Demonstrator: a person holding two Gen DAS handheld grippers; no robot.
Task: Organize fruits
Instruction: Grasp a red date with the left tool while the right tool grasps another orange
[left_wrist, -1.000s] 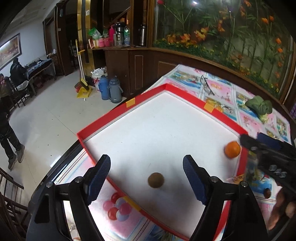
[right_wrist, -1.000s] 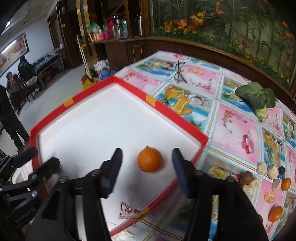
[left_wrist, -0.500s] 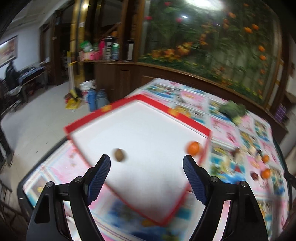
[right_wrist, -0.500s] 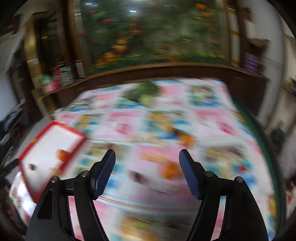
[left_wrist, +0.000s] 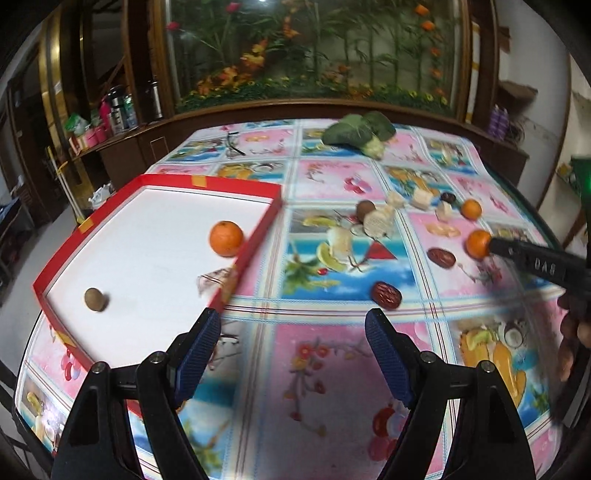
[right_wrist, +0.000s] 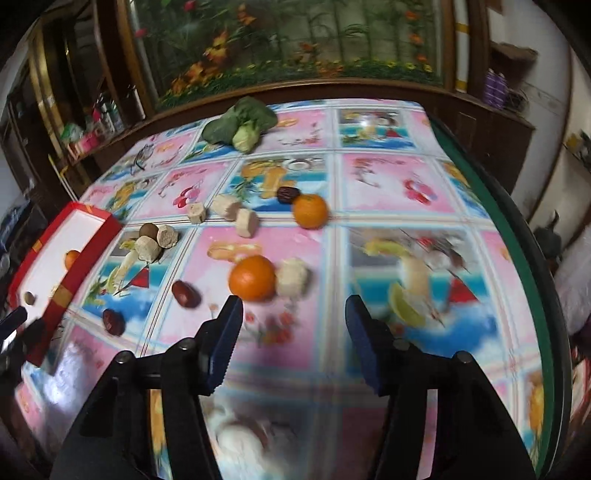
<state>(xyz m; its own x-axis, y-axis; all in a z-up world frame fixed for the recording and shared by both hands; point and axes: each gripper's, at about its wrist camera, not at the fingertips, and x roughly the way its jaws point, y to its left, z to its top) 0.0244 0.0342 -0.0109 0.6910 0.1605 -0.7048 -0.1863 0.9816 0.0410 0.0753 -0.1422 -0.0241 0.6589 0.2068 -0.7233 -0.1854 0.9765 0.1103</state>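
A red-rimmed white tray (left_wrist: 258, 229) lies at the table's left and holds an orange (left_wrist: 226, 238) and a small brown fruit (left_wrist: 96, 299). My left gripper (left_wrist: 293, 349) is open and empty, above the cloth right of the tray. My right gripper (right_wrist: 293, 336) is open and empty, just short of a loose orange (right_wrist: 252, 277). A second orange (right_wrist: 310, 211), two red dates (right_wrist: 186, 293) (right_wrist: 113, 322) and pale food chunks (right_wrist: 246, 222) lie scattered on the cloth. The right gripper's finger also shows in the left wrist view (left_wrist: 532, 258) beside an orange (left_wrist: 477, 243).
A green leafy vegetable (right_wrist: 240, 123) lies at the table's far side, near a wooden ledge under a plant mural. Eyeglasses (left_wrist: 233, 146) lie at the far left. The table's green edge (right_wrist: 517, 236) runs along the right. The floor drops away left of the tray.
Both grippers have swung right, away from the tray, toward the scattered fruit. The orange and brown fruit stay in the tray. Both grippers stay open.
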